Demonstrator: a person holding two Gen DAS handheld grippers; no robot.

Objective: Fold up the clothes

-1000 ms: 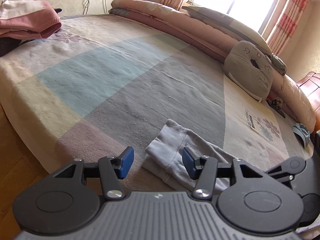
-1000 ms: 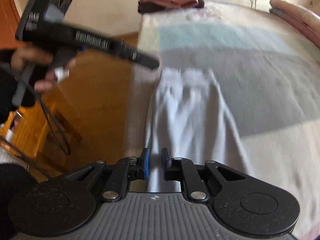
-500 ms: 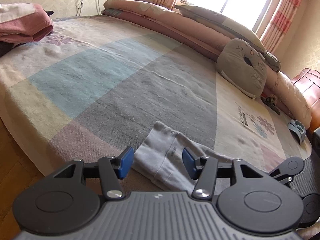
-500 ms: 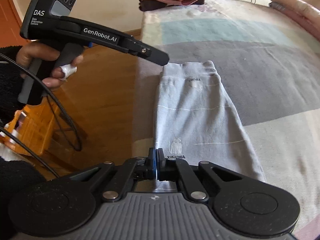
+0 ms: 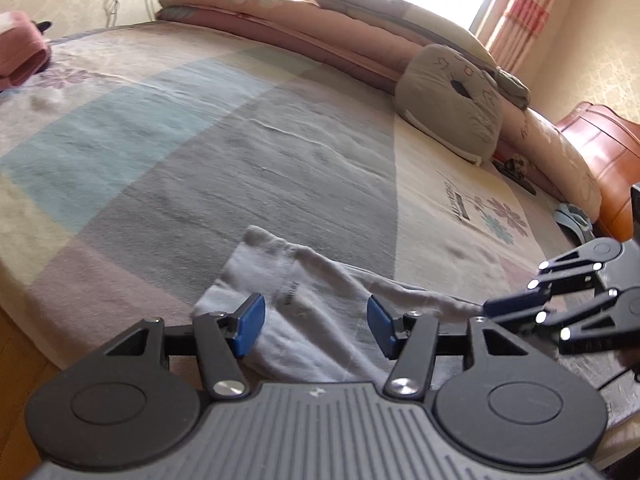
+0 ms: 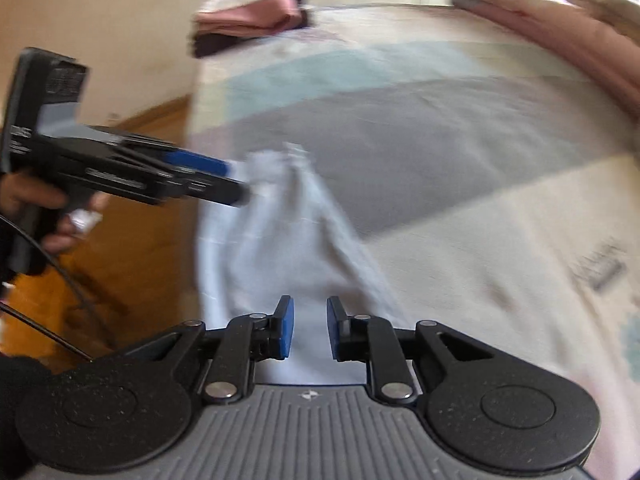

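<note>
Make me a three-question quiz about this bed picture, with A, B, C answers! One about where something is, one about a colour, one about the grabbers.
1. Where is the pink folded pile?
A. On the floor
B. On the bed's far corner
C. Under the cushion

2. What colour is the garment by the grippers?
A. Light grey
B. Red
C. Green

3. How is the left gripper?
A. Shut on the garment
B. Open over the garment
C. Out of view

Answers: 1 B, the pile sits at the far corner of the bed. 2 A, the cloth is pale grey. 3 B, its blue pads stand wide apart with cloth between them.
</note>
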